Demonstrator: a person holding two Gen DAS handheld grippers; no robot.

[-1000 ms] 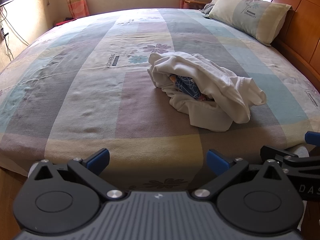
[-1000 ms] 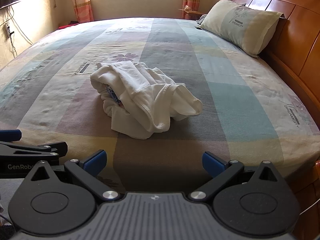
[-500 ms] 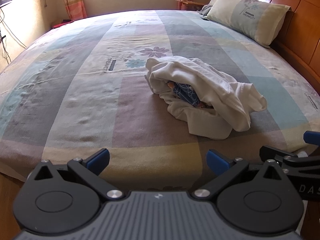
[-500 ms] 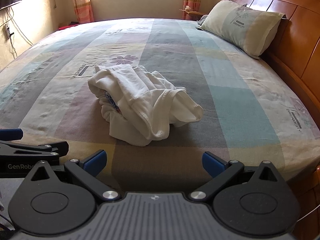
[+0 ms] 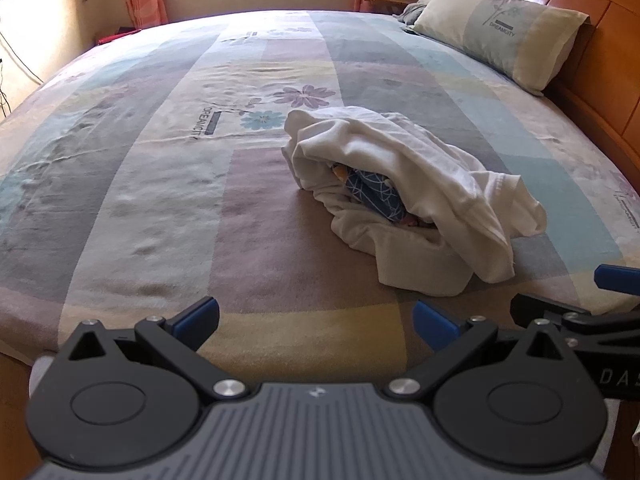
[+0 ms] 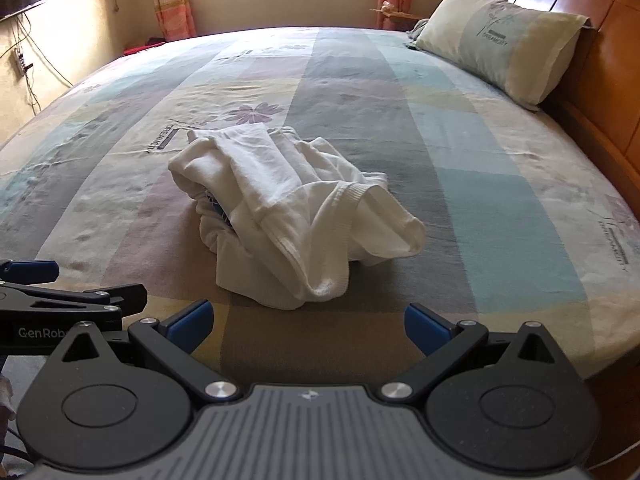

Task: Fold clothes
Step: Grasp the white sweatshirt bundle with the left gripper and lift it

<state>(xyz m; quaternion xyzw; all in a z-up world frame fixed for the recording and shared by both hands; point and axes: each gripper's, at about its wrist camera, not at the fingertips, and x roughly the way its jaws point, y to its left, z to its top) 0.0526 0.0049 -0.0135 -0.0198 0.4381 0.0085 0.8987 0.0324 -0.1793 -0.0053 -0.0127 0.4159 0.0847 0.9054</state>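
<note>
Bedroom w/ wide bed (image 5: pixel 168 208) under patchwork pastel sheet, wooden headboard (image 6: pixel 592 60) at 2 o'clock, pillow (image 5: pixel 500 32) leaning against it, curtained window at 12.

Sitting crumpled near bed centre, approx 1 o'clock from left cam: white garment (image 5: pixel 404 200), bunched into a heap, unfolded, nothing touching it.

Closing in vs. a second ago: heap looming larger and lower in both views, bed's near edge sliding under the grippers. Meaning approach phase only; no grasp, no fold begun, task basically at zero.

Hovering over near bed edge at 6 o'clock: left gripper (image 5: pixel 316 320), jaws spread wide, blue pads empty. Same for right gripper (image 6: pixel 308 322): wide apart, gripping nothing. Both short of the cloth, right one nearer to it.

Showing only in left view: blue patterned fabric (image 5: pixel 374 196) w/ orange bit tucked inside the white heap's open mouth, so possibly a printed front or a 2nd item; can't tell which. Right view giving just a sliver of that blue at heap's 9 o'clock side, but showing ribbed hem/cuff edge (image 6: pixel 352 192) and a loose flap toward 3 o'clock, prob. the handiest spot to pinch. Also only in right view: wall-mounted screen and cables at 10 o'clock.
</note>
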